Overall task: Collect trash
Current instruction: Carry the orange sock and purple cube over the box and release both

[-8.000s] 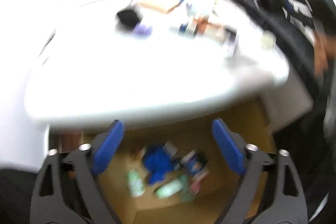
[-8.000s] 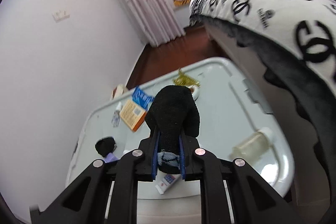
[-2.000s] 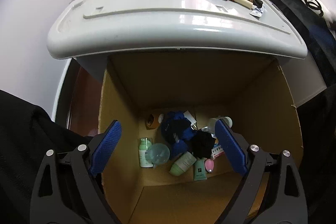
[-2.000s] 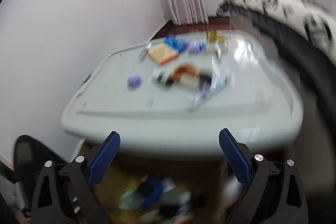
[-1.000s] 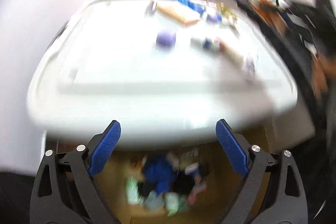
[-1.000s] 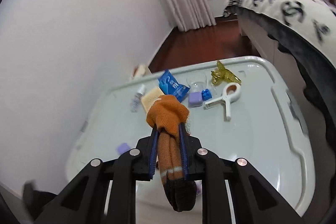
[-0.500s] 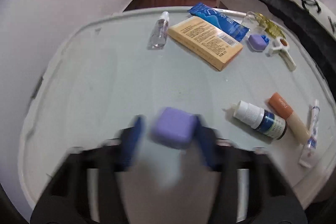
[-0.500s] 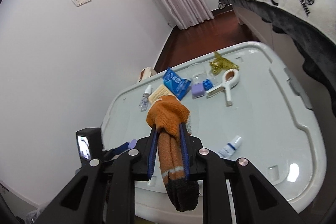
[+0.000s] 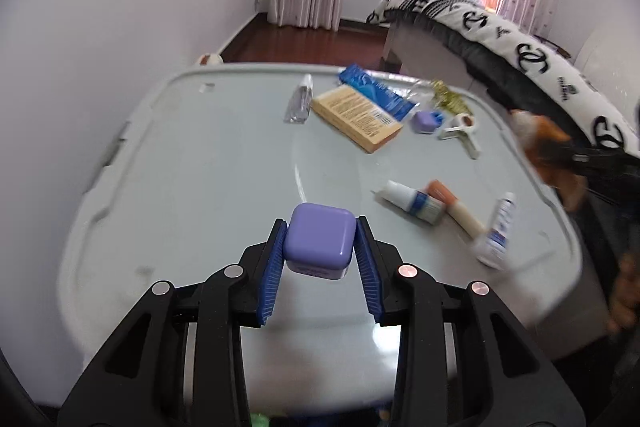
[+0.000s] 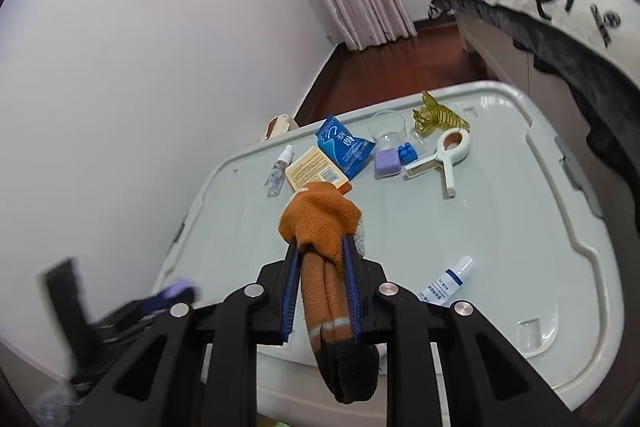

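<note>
Left wrist view: the left tongs point(image 9: 320, 259) pinch a purple box point(image 9: 320, 247) by its flat sides, lifted clear above the grey tabletop point(image 9: 200, 167), likely so it can be carried off as trash. A tube point(image 9: 412, 203) and a tan carton point(image 9: 356, 117) lie loose beyond.

Right wrist view: the right tongs point(image 10: 320, 283) squeeze an orange sock point(image 10: 320, 223) mid-length, both ends drooping freely, held above the tabletop point(image 10: 500, 207) and ready for dumping.

Each tool point(image 9: 320, 259) point(image 10: 320, 263) has black angular arms, blue ribbed pads, silver screws.
</note>
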Available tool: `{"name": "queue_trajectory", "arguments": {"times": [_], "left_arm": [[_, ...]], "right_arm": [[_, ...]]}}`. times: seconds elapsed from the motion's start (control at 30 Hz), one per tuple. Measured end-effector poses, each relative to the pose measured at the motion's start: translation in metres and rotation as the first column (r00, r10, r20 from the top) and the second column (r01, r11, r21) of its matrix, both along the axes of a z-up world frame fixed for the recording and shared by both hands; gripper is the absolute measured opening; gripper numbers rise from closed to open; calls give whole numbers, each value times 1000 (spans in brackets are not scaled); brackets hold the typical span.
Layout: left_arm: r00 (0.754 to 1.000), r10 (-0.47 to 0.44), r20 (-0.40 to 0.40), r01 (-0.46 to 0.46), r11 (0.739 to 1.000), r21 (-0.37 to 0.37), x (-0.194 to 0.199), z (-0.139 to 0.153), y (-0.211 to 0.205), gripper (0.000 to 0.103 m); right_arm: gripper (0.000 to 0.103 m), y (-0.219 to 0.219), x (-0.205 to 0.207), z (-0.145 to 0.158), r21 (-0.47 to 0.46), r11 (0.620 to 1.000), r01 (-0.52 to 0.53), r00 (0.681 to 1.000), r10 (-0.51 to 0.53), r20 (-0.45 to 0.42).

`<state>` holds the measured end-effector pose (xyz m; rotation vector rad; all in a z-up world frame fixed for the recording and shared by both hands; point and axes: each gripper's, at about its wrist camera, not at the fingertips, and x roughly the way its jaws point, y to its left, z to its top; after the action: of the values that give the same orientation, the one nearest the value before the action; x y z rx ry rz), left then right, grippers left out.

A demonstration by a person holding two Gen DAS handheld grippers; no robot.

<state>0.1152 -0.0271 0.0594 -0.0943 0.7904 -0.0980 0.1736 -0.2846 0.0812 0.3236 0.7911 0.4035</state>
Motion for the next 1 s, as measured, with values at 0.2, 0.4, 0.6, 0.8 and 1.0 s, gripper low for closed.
{"name": "queue_trajectory", "arguments": {"times": [0.2,0.4,0.6,0.8,1.0], "left_arm": [[1000,8,9,-8,999,52,-74,12,5,34],[992,7,-126,-4,1000,23,-112,-29,8,34],[969,-30,-243,43,998,46,-138,-77,-3,34],[937,-10,-349,24,999,34,-132,-105,0,34],[932,-16,-362,35,998,44,-131,-110,-4,35]], "right_arm": [[21,22,-53,-7,-91,995,-30,996,37,82],[21,38,-133,-36,-95,995,-6,999,11,50],[21,49,-186,-80,-86,996,15,992,-25,-122],[21,76,-197,-111,-147,987,-65,967,26,-252],[30,80,-194,-119,-167,983,-75,961,26,-276]]}}
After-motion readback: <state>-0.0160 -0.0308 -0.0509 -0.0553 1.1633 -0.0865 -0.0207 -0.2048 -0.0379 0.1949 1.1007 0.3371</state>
